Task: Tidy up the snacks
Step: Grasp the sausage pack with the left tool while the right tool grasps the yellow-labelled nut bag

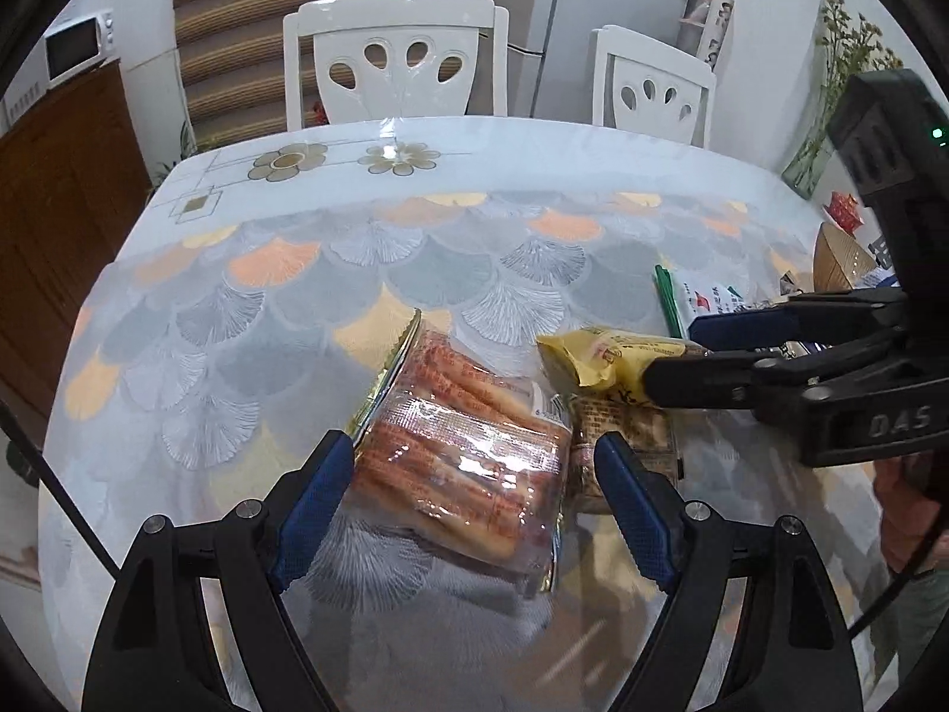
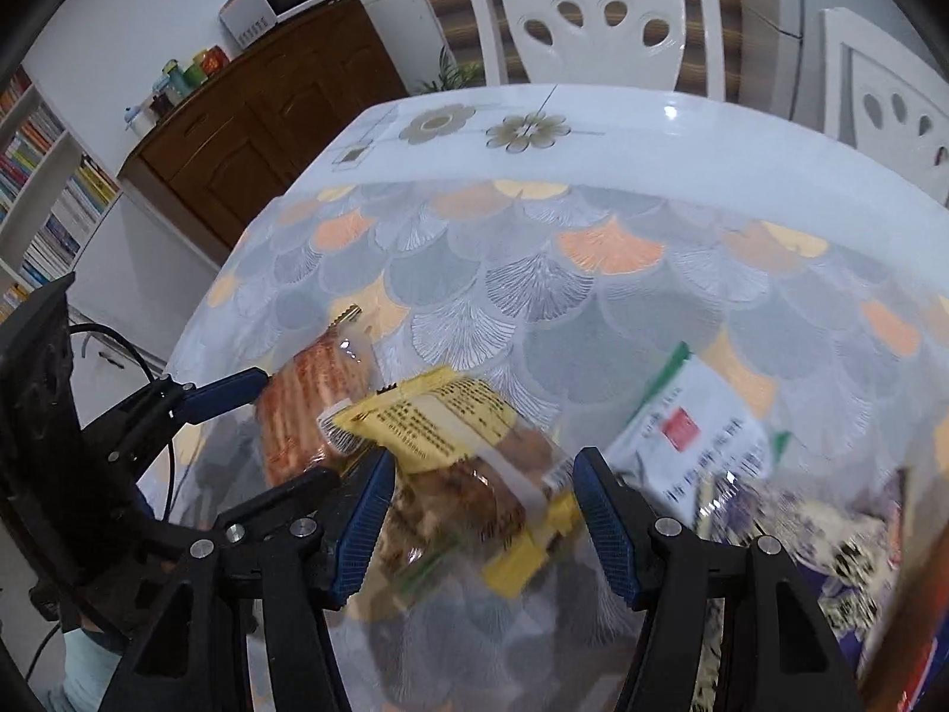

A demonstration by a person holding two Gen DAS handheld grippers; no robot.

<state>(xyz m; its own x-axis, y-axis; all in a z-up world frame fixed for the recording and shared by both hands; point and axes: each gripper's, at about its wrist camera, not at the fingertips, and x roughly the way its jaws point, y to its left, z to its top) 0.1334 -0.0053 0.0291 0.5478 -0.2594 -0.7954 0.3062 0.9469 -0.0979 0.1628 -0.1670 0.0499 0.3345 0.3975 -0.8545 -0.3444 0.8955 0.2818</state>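
Note:
A clear pack of orange-red sausage sticks [image 1: 462, 451] [image 2: 308, 391] lies on the patterned tablecloth [image 1: 356, 249]. My left gripper [image 1: 473, 441] [image 2: 296, 428] stands open around it, with a gap between the pack and the right pad. Right beside the sausages lies a yellow pack of brown biscuits [image 1: 599, 356] [image 2: 451, 415]. My right gripper [image 2: 485, 455] [image 1: 669, 353] straddles this pack with its jaws open; the pads do not press on it. The near part of the right wrist view is blurred by motion.
A white pack with a green edge [image 1: 706, 296] [image 2: 694, 433] lies right of the biscuits, with a dark blue printed pack [image 2: 830, 552] nearer. A brown box [image 1: 836, 261] stands at the table's right. Two white chairs [image 1: 394, 59] [image 1: 652, 89] line the far edge. A sleeve [image 1: 907, 522] shows at right.

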